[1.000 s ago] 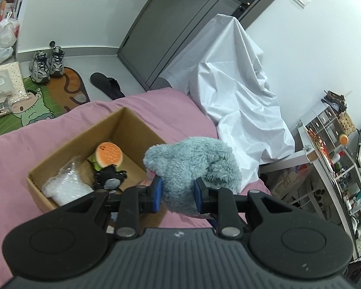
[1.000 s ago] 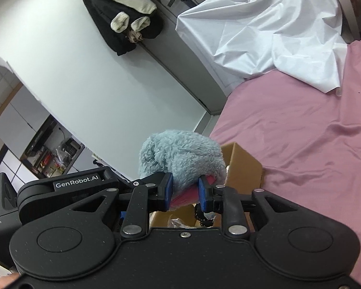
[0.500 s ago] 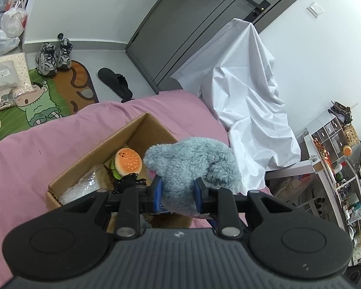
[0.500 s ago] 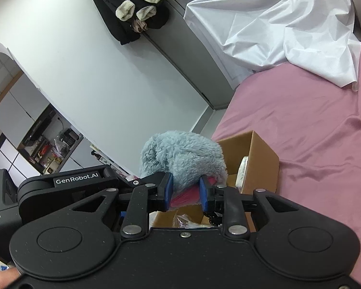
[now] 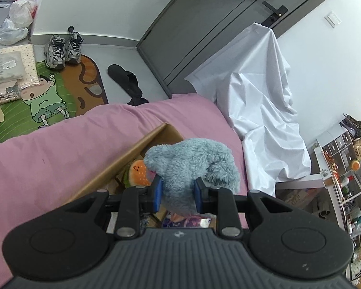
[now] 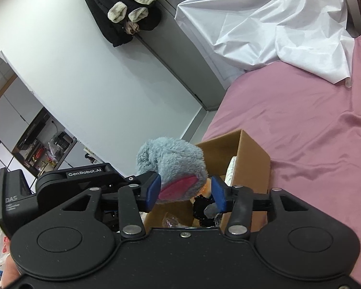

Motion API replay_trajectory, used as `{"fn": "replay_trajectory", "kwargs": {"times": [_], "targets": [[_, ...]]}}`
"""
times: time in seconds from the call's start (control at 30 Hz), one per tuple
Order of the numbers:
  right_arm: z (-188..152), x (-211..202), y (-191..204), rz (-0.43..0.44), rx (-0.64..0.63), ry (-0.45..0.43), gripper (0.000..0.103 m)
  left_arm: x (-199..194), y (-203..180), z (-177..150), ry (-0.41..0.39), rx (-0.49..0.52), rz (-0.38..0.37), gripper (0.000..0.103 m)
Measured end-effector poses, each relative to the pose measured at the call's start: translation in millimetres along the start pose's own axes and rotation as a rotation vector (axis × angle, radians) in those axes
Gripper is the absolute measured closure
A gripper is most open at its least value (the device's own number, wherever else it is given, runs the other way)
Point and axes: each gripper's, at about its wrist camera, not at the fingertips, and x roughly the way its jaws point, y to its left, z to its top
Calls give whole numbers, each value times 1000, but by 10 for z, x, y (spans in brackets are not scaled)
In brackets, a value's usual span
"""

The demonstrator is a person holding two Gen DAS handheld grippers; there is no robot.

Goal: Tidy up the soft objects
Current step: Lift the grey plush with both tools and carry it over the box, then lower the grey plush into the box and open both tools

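Observation:
A fluffy blue-grey plush toy point(image 5: 190, 161) with a pink patch point(image 6: 178, 187) hangs over an open cardboard box point(image 5: 122, 166) on the pink bed point(image 5: 60, 159). My left gripper point(image 5: 177, 192) is shut on the plush, both blue pads pressed into its fur. My right gripper point(image 6: 185, 191) has its jaws opening. The plush's pink part still sits between them, but the right pad point(image 6: 217, 192) stands apart from it. In the box lie an orange burger plush point(image 5: 138, 171) and a black furry item point(image 6: 202, 207).
A white sheet point(image 5: 260, 96) drapes over something at the bed's far end, in front of a grey door point(image 5: 204, 24). Sneakers point(image 5: 62, 50), a black slipper point(image 5: 125, 79) and a cartoon mat point(image 5: 48, 101) lie on the floor. Cluttered shelves point(image 5: 344, 168) stand on the right.
The right jaws have spread and released their pinch on the plush. The left gripper has carried the plush further over the box, which now lies closer beneath it.

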Motion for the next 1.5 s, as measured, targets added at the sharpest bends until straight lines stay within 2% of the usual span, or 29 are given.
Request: {"fn": "replay_trajectory", "kwargs": {"times": [0.13, 0.33, 0.5, 0.63, 0.8, 0.93, 1.1, 1.23, 1.5], "targets": [[22, -1, -51, -8, 23, -14, 49, 95, -4, 42, -1, -7, 13, 78], [48, 1, -165, -28, 62, -28, 48, 270, -78, 74, 12, 0, 24, 76], [71, -8, -207, -31, 79, -33, 48, 420, -192, 26, 57, 68, 38, 70], [73, -25, -210, -28, 88, -36, 46, 343, -207, -7, 31, 66, 45, 52], [99, -65, -204, -24, 96, -33, 42, 226, -217, 15, 24, 60, 70, 48], [109, -99, -193, -28, 91, -33, 39, 94, -232, 10, 3, 71, 103, 32], [119, -166, -149, -38, 84, -28, 37, -30, -239, -44, 11, 88, 141, 27], [143, -253, -95, -43, 71, -33, 27, -136, -252, -78, 19, 91, 170, 22], [212, -427, 13, -69, 22, -29, 14, -401, -373, -140, -15, 161, 211, 13]]}}
